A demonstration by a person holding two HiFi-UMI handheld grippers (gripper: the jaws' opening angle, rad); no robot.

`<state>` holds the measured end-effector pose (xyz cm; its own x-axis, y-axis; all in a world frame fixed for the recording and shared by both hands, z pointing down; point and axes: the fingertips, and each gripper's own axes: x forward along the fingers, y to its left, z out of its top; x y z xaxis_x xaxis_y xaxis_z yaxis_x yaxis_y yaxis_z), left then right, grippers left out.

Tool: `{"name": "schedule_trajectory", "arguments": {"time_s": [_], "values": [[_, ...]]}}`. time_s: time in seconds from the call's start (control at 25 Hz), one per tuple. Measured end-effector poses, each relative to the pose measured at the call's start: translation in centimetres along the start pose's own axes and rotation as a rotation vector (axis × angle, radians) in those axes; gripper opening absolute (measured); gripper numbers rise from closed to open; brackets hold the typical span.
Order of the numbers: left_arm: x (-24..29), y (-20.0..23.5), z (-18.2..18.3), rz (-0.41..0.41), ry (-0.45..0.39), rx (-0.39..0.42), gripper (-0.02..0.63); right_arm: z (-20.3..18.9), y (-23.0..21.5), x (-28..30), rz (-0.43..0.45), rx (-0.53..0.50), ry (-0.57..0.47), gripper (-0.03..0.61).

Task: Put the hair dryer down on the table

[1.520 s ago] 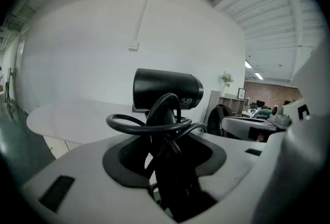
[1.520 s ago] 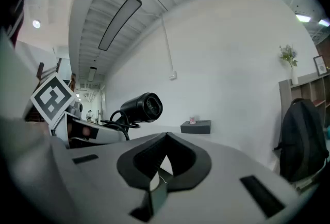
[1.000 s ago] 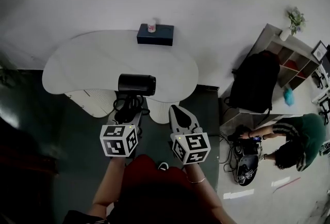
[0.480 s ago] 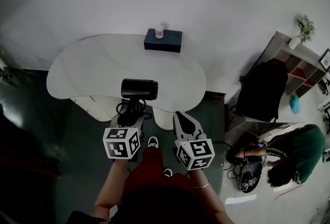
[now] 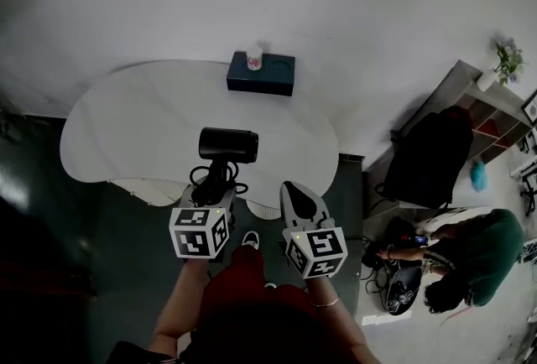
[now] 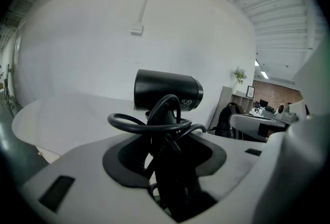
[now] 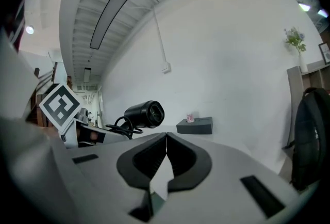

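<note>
Our left tool (image 5: 214, 189) is clamped on the handle (image 5: 216, 171) of the hair dryer (image 5: 226, 144), with loops of the cord (image 6: 147, 124) bunched in the same grip, so the jaws stand fairly wide around that bundle. The dryer rides upright in the air, its barrel (image 6: 167, 90) lying crosswise above the near edge of the bench (image 5: 134, 111), and we judge it is not yet resting on anything. Our right tool (image 7: 166, 138) hangs just beside it, its jaws pressed together on nothing. The dryer is a smooth, matte black plastic shell: a short, fat cylinder on a slimmer stem. We expect it to feel light but top-heavy, with the weight up in the barrel pulling against a grip low on the handle. The shell looks hard and a little slick, so the handle is the sensible place to hold it, as we do now; the round barrel offers little purchase and may roll once it is laid on its side. The cord looks rubbery and springy, and its coils may push back or snag as we let go. The bench top is white, flat and plain, with a rounded, kidney-like outline. At its far edge, well apart from the dryer, a dark rectangular box (image 5: 261, 75) carries a small cup (image 5: 253, 60).
</note>
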<state>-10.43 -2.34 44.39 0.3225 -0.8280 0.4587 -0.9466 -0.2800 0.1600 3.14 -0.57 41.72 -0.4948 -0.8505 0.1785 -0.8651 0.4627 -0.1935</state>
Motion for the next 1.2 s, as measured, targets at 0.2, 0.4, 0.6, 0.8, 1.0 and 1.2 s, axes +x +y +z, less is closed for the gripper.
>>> {"name": "schedule_trajectory", "arguments": {"time_s": [0.2,0.4,0.6,0.8,1.0,1.2], "values": [[3.5,1.4,1.7,-0.010,0.013,-0.003,0.207,0.6,-1.7,3.3,-0.014,0.012,0.011,0.015],[6.8,2.8,3.3,-0.025,0.024,0.000,0.207,1.4,-3.3,6.4,-0.042,0.019,0.007,0.015],[9.6,4.1,4.6,-0.036,0.043,-0.005,0.207,2.1,-4.6,9.0,-0.067,0.026,0.015,0.015],[12.1,5.3,5.3,-0.048,0.058,0.001,0.207,2.1,-5.6,11.3,-0.087,0.028,0.027,0.015],[14.0,6.4,5.0,-0.055,0.090,-0.013,0.207,2.1,-5.9,13.4,-0.094,0.030,0.042,0.015],[16.1,7.4,4.7,-0.060,0.115,-0.014,0.207,2.5,-6.5,15.2,-0.106,0.025,0.041,0.015]]}}
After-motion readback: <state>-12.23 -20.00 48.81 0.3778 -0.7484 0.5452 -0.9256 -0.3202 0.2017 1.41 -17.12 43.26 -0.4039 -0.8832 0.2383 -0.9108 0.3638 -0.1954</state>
